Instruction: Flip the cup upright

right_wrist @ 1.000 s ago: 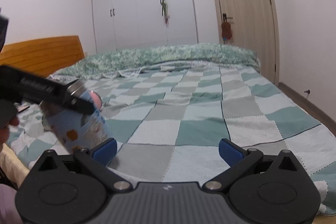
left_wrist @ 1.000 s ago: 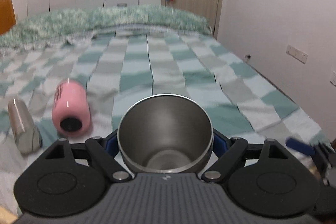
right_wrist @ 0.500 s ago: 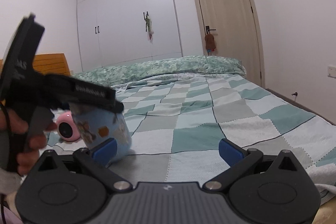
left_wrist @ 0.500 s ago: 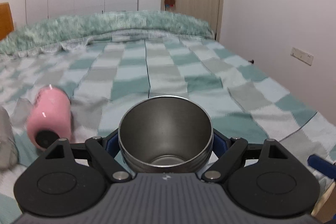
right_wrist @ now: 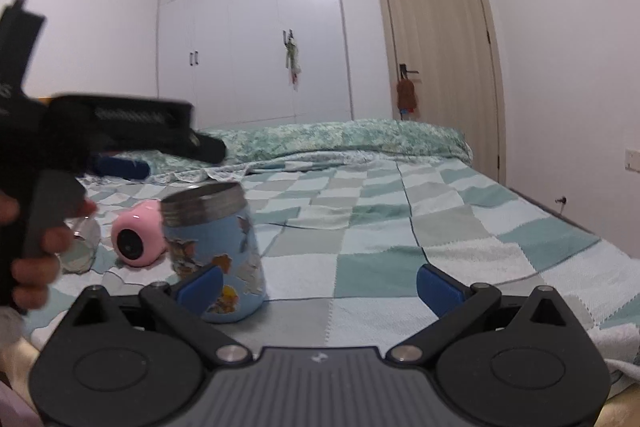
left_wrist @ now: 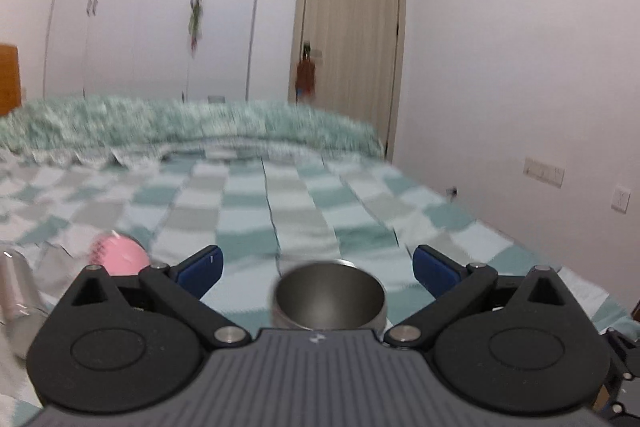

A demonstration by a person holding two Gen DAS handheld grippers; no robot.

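Note:
The blue cartoon-print cup with a steel rim stands upright on the checked bedspread. In the left wrist view its steel mouth shows low between the spread fingers, touching neither. My left gripper is open and lifted above the cup; it shows from the side in the right wrist view. My right gripper is open and empty, with the cup just past its left fingertip.
A pink bottle lies on its side left of the cup, also in the left wrist view. A steel cup lies further left. The bed's right edge runs along a wall with sockets.
My left gripper opened, let go of the cup and rose above it. The cup now stands upright on the bed. The right gripper stayed open.

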